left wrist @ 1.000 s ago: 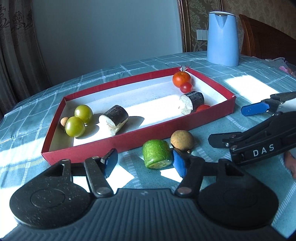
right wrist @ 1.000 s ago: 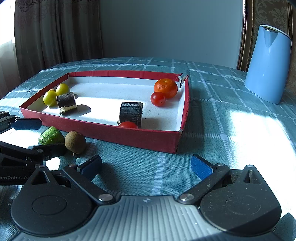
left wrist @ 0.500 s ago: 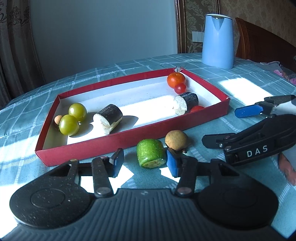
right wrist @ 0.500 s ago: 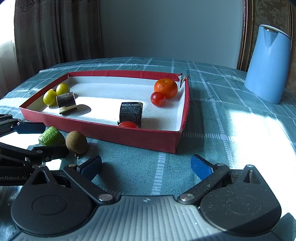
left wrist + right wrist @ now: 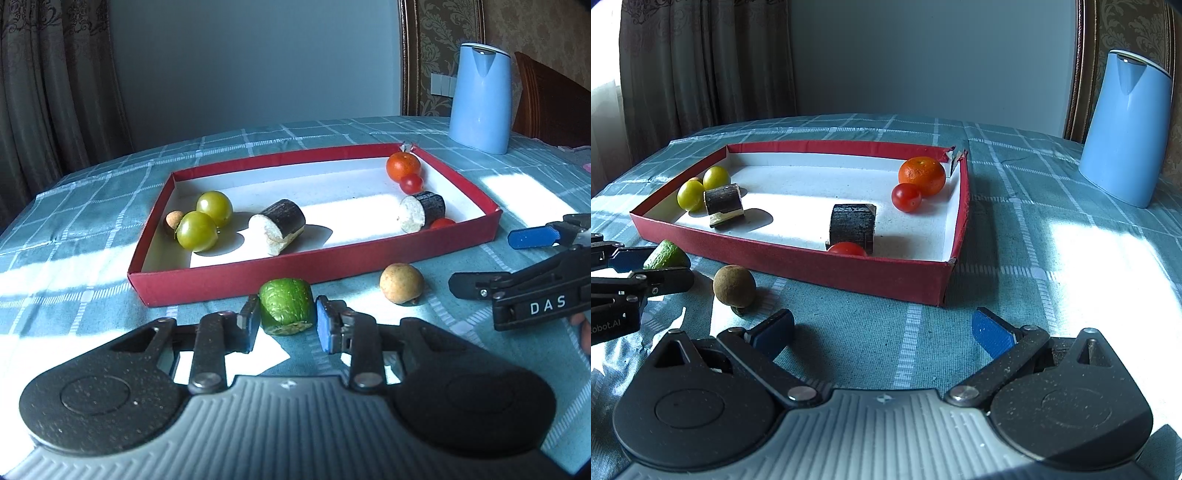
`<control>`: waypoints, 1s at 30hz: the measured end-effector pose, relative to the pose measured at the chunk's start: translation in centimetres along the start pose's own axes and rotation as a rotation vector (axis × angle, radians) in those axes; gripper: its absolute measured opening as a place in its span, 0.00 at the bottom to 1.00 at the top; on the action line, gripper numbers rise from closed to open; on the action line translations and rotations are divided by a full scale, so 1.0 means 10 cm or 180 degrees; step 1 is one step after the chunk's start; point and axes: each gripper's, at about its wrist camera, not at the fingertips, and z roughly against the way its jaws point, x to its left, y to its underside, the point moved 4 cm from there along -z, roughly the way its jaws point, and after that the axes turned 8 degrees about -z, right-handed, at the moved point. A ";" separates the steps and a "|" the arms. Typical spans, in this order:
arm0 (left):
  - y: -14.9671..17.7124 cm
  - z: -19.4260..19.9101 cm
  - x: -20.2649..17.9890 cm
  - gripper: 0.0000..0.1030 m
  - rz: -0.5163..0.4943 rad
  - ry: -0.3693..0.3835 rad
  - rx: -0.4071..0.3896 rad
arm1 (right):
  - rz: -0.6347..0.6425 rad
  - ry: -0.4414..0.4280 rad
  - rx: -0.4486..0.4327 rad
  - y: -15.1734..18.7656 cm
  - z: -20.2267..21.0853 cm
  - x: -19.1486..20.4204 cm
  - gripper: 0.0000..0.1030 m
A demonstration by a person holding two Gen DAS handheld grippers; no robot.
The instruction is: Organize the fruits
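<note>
Setting: checked teal tablecloth on the surface (image 5: 110, 206), sunlit in patches; shallow red cardboard tray with a white floor (image 5: 314, 269) near the middle.
Thing in hand: short green cucumber chunk with a cut pale end (image 5: 287, 309), resting on the cloth just outside the tray's near wall, towards its left half.
Left hand-held gripper (image 5: 284, 325): jaws just been closing; dark pad touching the chunk's left side, blue pad at or just shy of its right side, so seemingly clasping the cucumber chunk, not yet lifted.
Right hand-held gripper (image 5: 882, 332): spread wide, nothing between the pads, hovering over bare cloth before the tray's near right corner.
Neighbour: round brown longan-like fruit (image 5: 401, 282), just right of the chunk, apart from it.
Already in tray: two yellow-green round fruits (image 5: 197, 230) at the left end; two dark-skinned cylinder pieces with pale cut faces (image 5: 279, 225); orange mandarin (image 5: 922, 175) and red cherry tomatoes (image 5: 906, 197) at the far right corner.
Handling, judged: light, firm, waxy skin likely slippery; curved sides prone to rolling or squirting out.
Best hold, judged: across the skin at mid-length, moderate squeeze.
Off task: pale blue plastic kettle (image 5: 1126, 129) by the far right edge.
</note>
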 end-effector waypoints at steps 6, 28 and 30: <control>0.01 -0.02 0.08 0.40 0.0084 -0.0137 0.0020 | 0.0000 -0.0001 -0.0011 0.00 0.01 0.00 1.00; 0.03 -0.10 0.21 0.74 0.0304 -0.0256 0.0159 | -0.0233 -0.0534 -0.0275 -0.06 0.12 0.40 1.00; 0.03 -0.10 0.21 0.75 0.0313 -0.0251 0.0161 | -0.0188 -0.0496 -0.0219 -0.07 0.06 0.47 1.00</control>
